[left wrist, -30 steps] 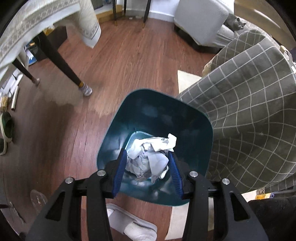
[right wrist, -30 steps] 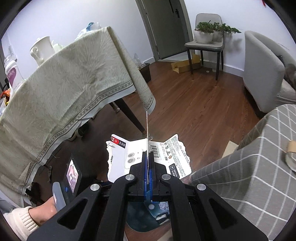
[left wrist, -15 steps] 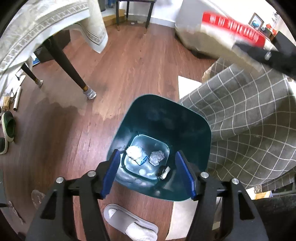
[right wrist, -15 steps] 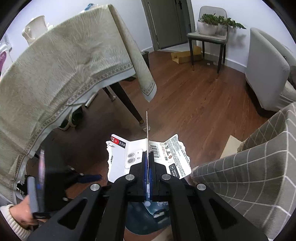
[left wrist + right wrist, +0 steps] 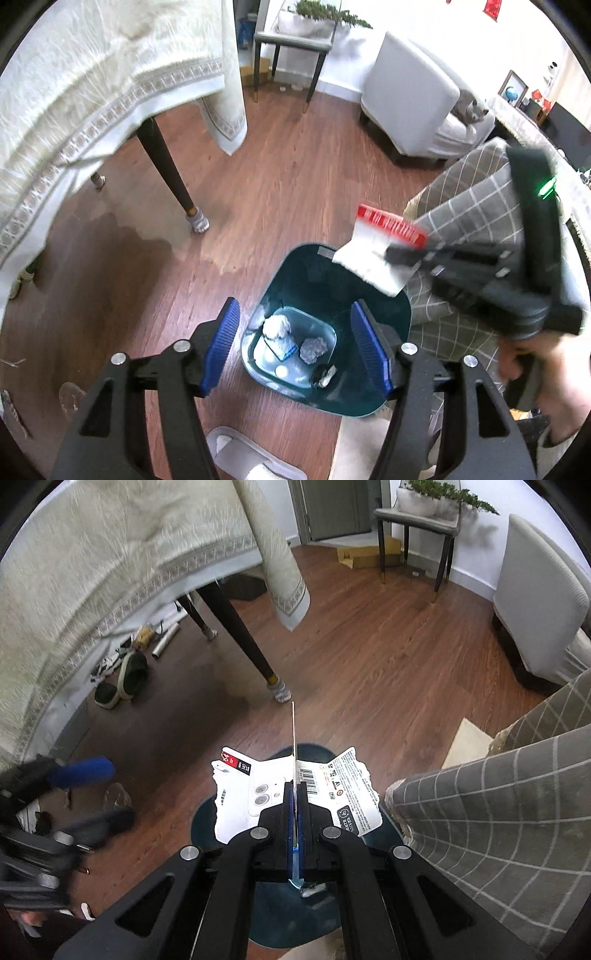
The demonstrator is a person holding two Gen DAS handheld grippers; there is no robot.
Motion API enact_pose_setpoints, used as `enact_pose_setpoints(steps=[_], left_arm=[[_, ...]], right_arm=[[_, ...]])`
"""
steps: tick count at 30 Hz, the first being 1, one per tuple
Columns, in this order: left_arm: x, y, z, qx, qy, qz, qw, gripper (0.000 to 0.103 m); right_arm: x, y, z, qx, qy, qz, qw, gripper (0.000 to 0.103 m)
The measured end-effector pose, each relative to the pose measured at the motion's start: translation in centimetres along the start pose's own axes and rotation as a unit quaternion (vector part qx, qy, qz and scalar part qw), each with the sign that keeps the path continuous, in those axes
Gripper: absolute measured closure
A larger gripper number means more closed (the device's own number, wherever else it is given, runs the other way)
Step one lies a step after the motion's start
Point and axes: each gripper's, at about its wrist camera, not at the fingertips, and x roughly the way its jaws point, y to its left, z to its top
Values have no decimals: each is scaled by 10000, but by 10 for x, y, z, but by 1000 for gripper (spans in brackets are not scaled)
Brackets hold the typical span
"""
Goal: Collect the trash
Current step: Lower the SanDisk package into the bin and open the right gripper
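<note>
Torn packaging (image 5: 295, 794) clamped in right gripper (image 5: 294, 786), above teal bin (image 5: 369, 400)

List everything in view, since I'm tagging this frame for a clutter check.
Bin: one, teal, on the floor.
Crumpled paper: two wads, white and grey, in the bin.
Torn card packaging: one, white with red strip, over the bin.
Table leg: one, dark, sock on foot.
Tablecloth: one, cream, draped.
Armchair: one, white.
Cat: one, grey, on armchair.
Checked cloth: grey, beside bin.
Slipper: one, grey.
Left tongs: open, above bin.
Right tongs: shut on packaging.
</note>
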Motion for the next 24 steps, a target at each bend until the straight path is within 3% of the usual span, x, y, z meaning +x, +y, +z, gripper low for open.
enact_pose_setpoints(steps=[12, 15, 24], left_arm=[[-41, -10, 14, 33, -565, -124, 9983, 48], [-48, -13, 19, 40, -663, -122, 9977, 56], [-84, -40, 29, 268, -1148, -351, 9924, 59]], right_arm=[[51, 10, -22, -136, 596, -135, 9980, 101], [66, 8, -33, -131, 787, -193, 9966, 101], [113, -9, -65, 79, 1399, -197, 9899, 100]])
